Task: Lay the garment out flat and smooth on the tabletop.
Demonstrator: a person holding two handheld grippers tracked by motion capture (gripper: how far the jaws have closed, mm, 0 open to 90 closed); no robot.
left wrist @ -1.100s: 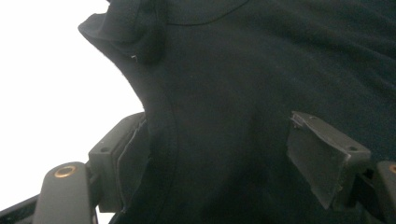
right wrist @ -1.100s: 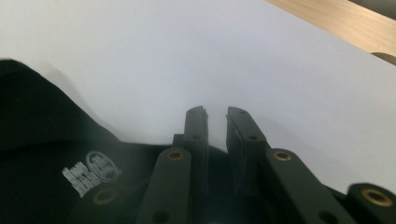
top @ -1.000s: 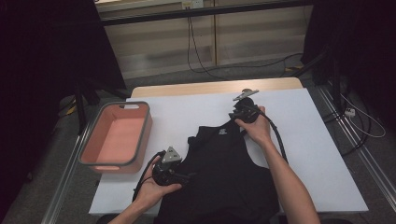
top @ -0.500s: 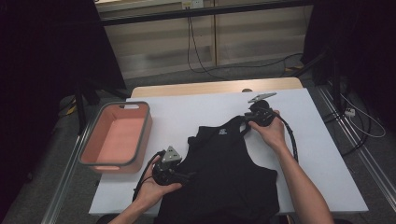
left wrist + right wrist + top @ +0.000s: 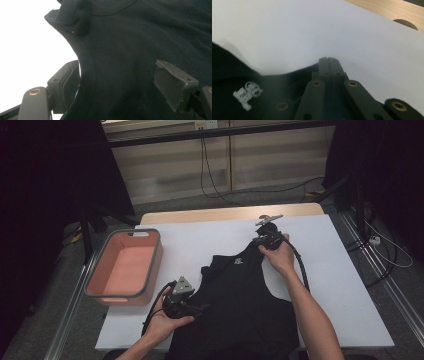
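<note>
**Both grippers on the black tank top**

A salmon-pink bin (image 5: pixel 125 267) is sitting at the left of the white counter (image 5: pixel 215 240), just beside the garment. Your left gripper (image 5: pixel 192 307) is lying low at the left armhole of the black tank top (image 5: pixel 240 305), which is spread flat at the near middle of the counter with its neck pointing away from you. Its fingers (image 5: pixel 63 85) are standing wide apart, one on each side of the armhole edge, with the fabric running between them; you are not pressing on the cloth there. Your right gripper (image 5: pixel 264 239) is resting at the far right shoulder strap. Its fingers (image 5: pixel 328 65) have just been closing and are now meeting, pinched on the strap's edge. The white neck label (image 5: pixel 247 95) is lying just left of them.
</note>
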